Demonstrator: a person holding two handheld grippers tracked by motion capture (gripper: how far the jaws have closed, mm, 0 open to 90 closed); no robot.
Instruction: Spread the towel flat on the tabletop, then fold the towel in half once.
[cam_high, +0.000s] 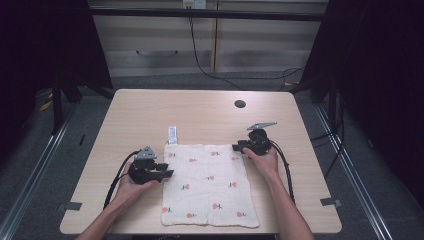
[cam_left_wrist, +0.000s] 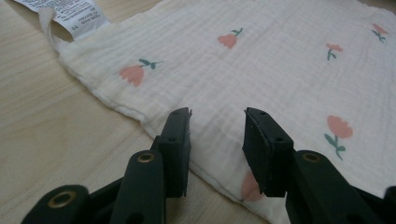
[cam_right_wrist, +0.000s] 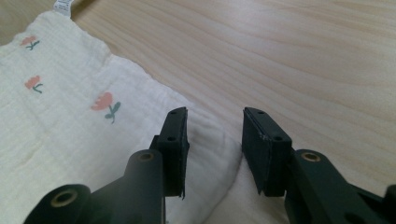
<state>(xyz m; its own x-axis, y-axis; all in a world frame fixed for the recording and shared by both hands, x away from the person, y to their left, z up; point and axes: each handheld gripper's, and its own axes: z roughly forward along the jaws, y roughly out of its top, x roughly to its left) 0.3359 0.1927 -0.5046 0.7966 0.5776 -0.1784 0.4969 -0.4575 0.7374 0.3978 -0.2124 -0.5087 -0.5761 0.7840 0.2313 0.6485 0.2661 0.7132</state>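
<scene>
A cream cloth (cam_high: 210, 185) printed with small pink flowers lies flat on the wooden table (cam_high: 150, 110), a white care label (cam_high: 172, 135) sticking out at its far left corner. My left gripper (cam_high: 170, 173) sits at the cloth's left edge, jaws open. In the left gripper view the open jaws (cam_left_wrist: 217, 116) hover over the cloth's (cam_left_wrist: 261, 65) edge, with the label (cam_left_wrist: 70, 11) beyond. My right gripper (cam_high: 235, 147) is at the far right corner, open. In the right gripper view its jaws (cam_right_wrist: 215, 114) straddle a slightly rumpled corner of cloth (cam_right_wrist: 60, 121) without pressing on it.
A dark round hole (cam_high: 240, 104) sits in the tabletop at the far right. The cloth's near edge lies close to the table's front edge. Drawers and a black cable (cam_high: 197, 55) are behind the table. Dark frames stand at both sides.
</scene>
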